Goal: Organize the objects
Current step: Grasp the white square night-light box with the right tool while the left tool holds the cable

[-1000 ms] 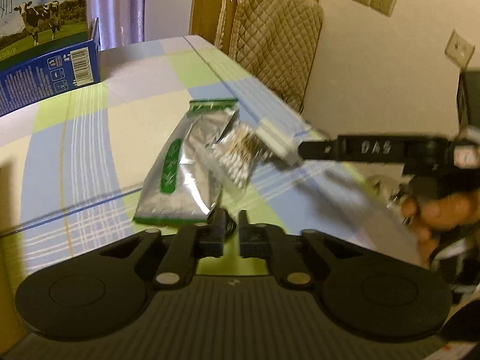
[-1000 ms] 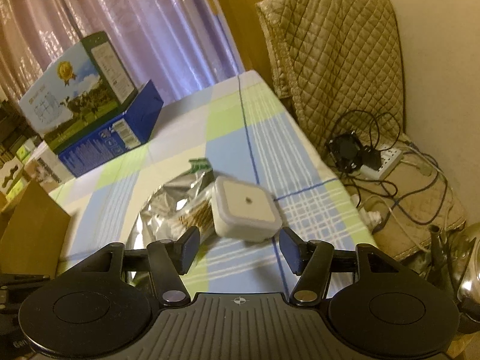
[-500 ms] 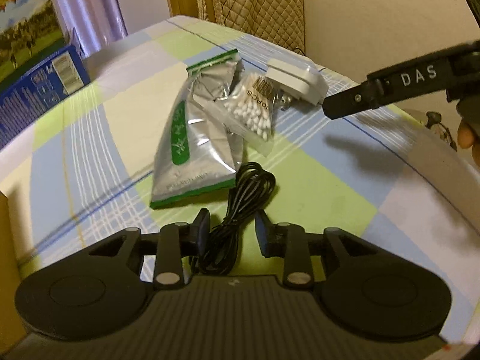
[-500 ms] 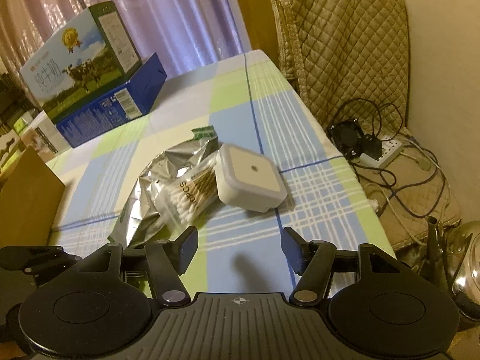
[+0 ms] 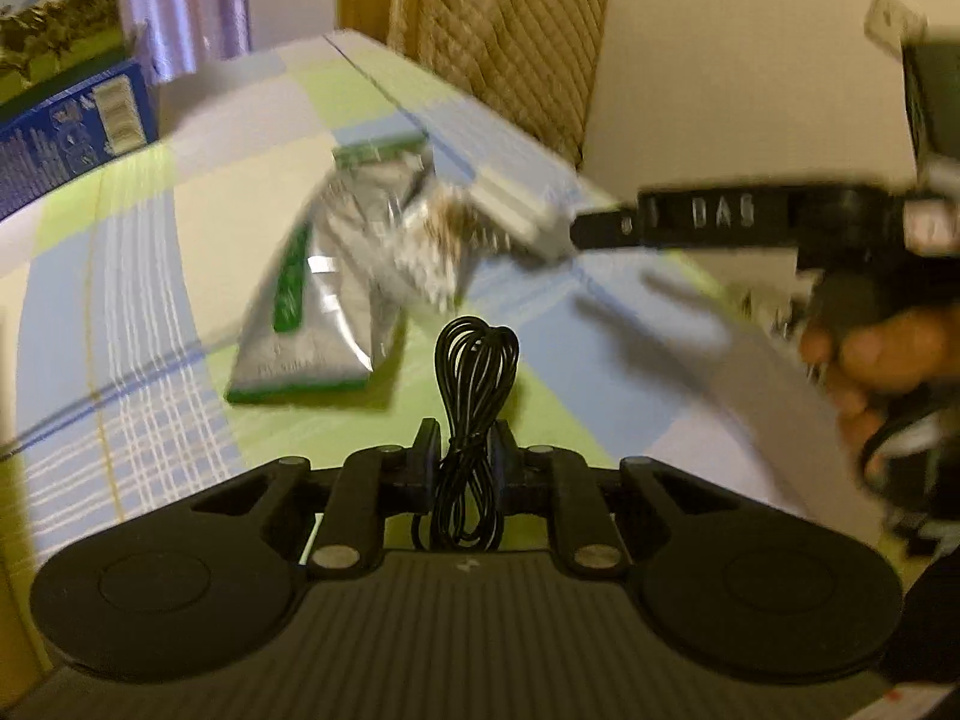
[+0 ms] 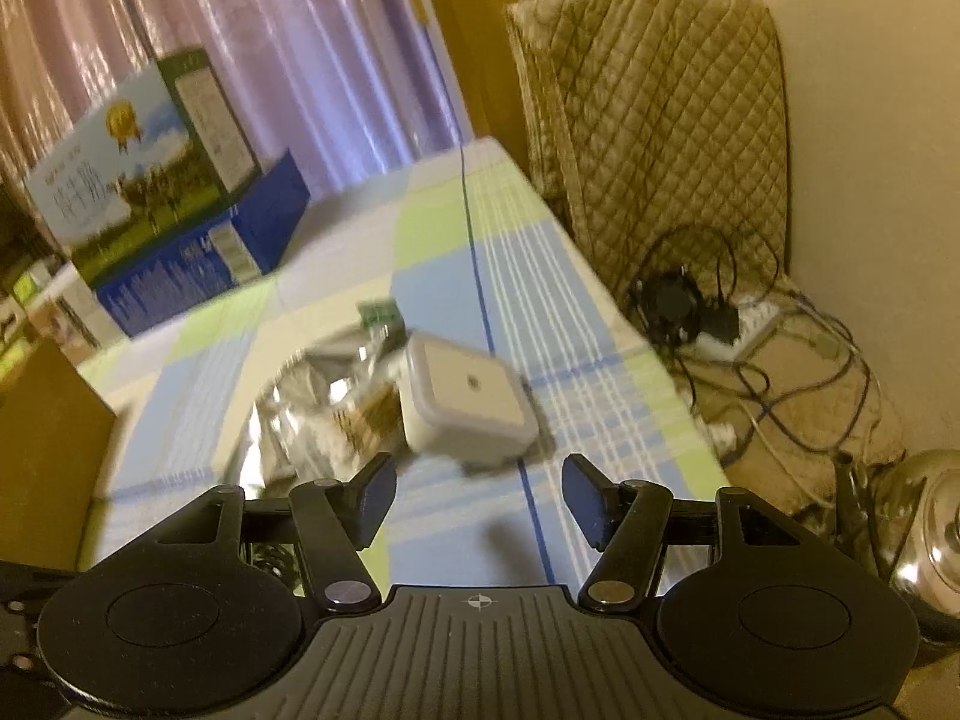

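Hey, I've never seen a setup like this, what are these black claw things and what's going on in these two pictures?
They are two hand-held grippers, one in each of a person's hands, each with a camera looking along its fingers. In the left wrist view, the left gripper is shut on a coiled black cable. The right gripper is open, facing a white square plug-in device. Beside the device, on the checked tablecloth, lie a silver foil pouch and a bag of cotton swabs. A milk carton box stands further back.

Black left claw (image 5: 462, 447) with ribbed body, round discs, silver screws, right claw (image 6: 479, 492) lettered "DAS"
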Demonstrator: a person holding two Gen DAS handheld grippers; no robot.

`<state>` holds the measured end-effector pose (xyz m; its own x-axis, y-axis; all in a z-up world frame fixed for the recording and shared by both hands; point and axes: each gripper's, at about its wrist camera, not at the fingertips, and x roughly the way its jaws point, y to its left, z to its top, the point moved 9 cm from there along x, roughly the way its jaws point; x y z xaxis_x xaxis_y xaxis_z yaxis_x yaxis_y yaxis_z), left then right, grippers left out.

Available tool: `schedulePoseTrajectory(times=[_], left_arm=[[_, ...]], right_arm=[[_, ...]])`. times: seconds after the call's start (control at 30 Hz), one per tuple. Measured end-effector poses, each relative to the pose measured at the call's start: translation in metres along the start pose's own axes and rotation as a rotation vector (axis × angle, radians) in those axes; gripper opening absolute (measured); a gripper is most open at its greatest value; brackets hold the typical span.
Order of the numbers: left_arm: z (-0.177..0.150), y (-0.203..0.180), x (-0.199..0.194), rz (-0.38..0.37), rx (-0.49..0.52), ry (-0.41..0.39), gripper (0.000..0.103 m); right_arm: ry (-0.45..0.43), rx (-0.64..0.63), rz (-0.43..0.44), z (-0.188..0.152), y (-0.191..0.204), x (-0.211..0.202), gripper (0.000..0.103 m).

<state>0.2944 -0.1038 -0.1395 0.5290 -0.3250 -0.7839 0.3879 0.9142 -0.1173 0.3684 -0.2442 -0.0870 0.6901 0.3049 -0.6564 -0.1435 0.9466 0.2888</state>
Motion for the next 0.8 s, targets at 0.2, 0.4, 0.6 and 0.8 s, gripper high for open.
schedulePoseTrajectory(times=[0.2, 0.4, 0.6, 0.8], left_arm=[[0.037, 0.017, -0.005, 0.031, -0.073, -0.056, 0.013], [0.051, 0.036, -0.001, 0.052, -0.132, -0.069, 0.013], [0.048, 0.042, 0.002, 0.057, -0.148, -0.063, 0.013], [0.042, 0.046, 0.005, 0.058, -0.154, -0.052, 0.013]], right_arm=[[-0.038, 0.003, 0.049, 0.016, 0.006, 0.008, 0.060], [-0.022, 0.011, 0.071, 0.023, 0.002, 0.037, 0.067], [0.041, 0.070, 0.096, 0.017, -0.006, 0.066, 0.069], [0.061, 0.123, 0.126, 0.016, -0.012, 0.077, 0.069]])
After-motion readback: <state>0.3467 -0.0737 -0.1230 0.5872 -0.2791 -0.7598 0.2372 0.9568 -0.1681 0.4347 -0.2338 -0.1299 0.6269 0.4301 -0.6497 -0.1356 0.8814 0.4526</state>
